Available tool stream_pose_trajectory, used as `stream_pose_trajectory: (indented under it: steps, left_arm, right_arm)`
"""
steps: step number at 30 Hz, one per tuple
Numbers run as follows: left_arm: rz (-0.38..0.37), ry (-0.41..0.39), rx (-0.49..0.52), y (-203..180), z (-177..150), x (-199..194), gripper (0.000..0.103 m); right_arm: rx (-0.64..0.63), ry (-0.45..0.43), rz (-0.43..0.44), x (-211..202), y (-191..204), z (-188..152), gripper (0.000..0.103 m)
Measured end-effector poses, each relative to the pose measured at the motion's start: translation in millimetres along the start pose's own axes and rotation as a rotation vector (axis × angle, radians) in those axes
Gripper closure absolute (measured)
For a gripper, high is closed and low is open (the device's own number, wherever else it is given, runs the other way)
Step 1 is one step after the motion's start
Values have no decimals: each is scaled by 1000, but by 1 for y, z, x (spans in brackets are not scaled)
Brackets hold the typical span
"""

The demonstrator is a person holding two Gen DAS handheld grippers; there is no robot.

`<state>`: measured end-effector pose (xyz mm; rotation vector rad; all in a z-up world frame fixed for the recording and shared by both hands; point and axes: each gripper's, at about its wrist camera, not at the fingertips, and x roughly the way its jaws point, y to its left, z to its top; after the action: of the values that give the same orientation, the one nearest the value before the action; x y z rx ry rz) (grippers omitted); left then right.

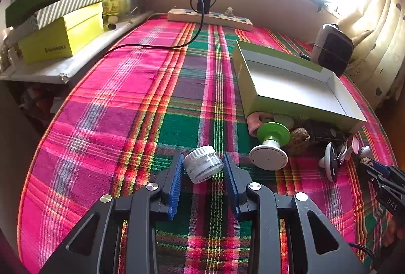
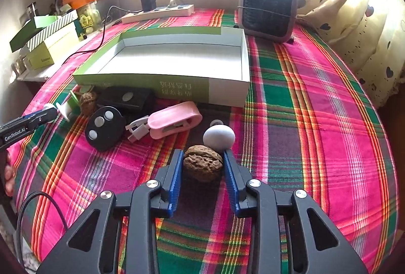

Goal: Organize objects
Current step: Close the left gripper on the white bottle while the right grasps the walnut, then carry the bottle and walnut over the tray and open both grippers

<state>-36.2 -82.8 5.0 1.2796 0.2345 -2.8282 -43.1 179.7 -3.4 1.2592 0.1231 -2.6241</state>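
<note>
A small white ribbed jar [image 1: 203,165] lies on its side on the plaid cloth, and my left gripper [image 1: 203,157] is shut on it, blue pads against both ends. In the right wrist view my right gripper [image 2: 203,153] is shut on a brown walnut [image 2: 202,162] resting on the cloth. A pale egg-shaped object [image 2: 219,137] lies just beyond the walnut. The open green-and-white box [image 2: 177,86] stands behind, its inside bare. In front of it lie a pink clip [image 2: 174,119], a round black remote [image 2: 105,128], a second walnut [image 2: 88,100] and a green-and-white spool [image 1: 272,145].
A grey fan heater [image 2: 268,8] stands at the back right, beside a curtain [image 2: 354,21]. A power strip [image 2: 158,12] with a charger sits at the back, its black cable [image 1: 152,46] crossing the cloth. Stacked boxes [image 1: 60,38] fill the left shelf.
</note>
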Motion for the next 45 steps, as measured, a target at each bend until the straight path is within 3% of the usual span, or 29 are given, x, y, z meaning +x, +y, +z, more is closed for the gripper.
stream_pose_trajectory:
  steps: [22, 35, 45]
  left_arm:
    - [-70, -35, 31, -16, 15, -19, 73]
    - [-148, -70, 120, -50, 60, -16, 73]
    - [-182, -28, 167, -74, 88, 19, 73]
  right_arm:
    - [5, -57, 33, -16, 1, 7, 70]
    - [-23, -126, 62, -22, 2, 53, 70]
    - [-51, -110, 74, 4, 8, 89, 70]
